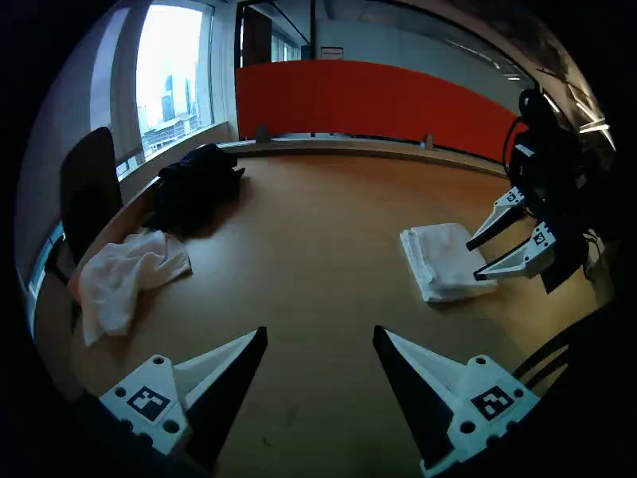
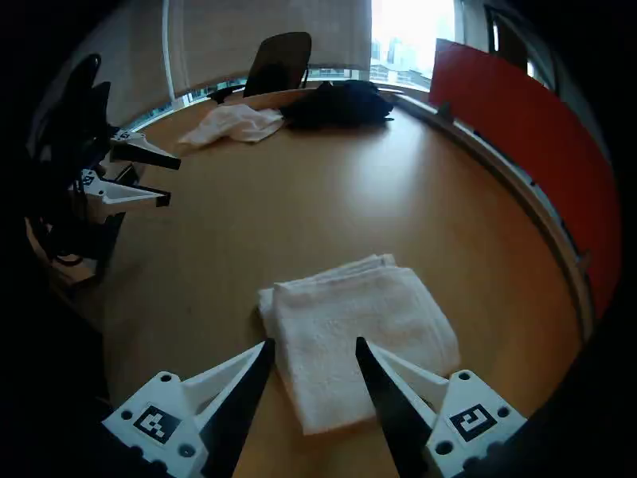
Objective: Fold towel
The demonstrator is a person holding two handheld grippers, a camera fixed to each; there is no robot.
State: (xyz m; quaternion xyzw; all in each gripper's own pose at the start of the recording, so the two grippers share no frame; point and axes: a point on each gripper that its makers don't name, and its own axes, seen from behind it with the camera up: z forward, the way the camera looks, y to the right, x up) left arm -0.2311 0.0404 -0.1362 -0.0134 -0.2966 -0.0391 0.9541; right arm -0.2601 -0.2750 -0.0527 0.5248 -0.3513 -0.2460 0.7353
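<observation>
A white towel [image 2: 362, 334] lies folded into a thick rectangle on the wooden table [image 2: 318, 199]; in the left gripper view the same towel [image 1: 446, 259] sits at the right. My right gripper [image 2: 314, 342] hangs open just above the towel's near edge, nothing between its fingers; it also appears as the right gripper [image 1: 478, 259] beside the towel in the left gripper view. My left gripper [image 1: 318, 334] is open over bare table, well apart from the towel, and shows as the left gripper [image 2: 169, 179] at the left of the right gripper view.
A crumpled white cloth [image 1: 127, 275] lies at the table's left edge, next to a dark bag or garment [image 1: 195, 187]. A black chair [image 1: 87, 191] stands behind them. A red partition [image 1: 374, 99] runs along the table's far side.
</observation>
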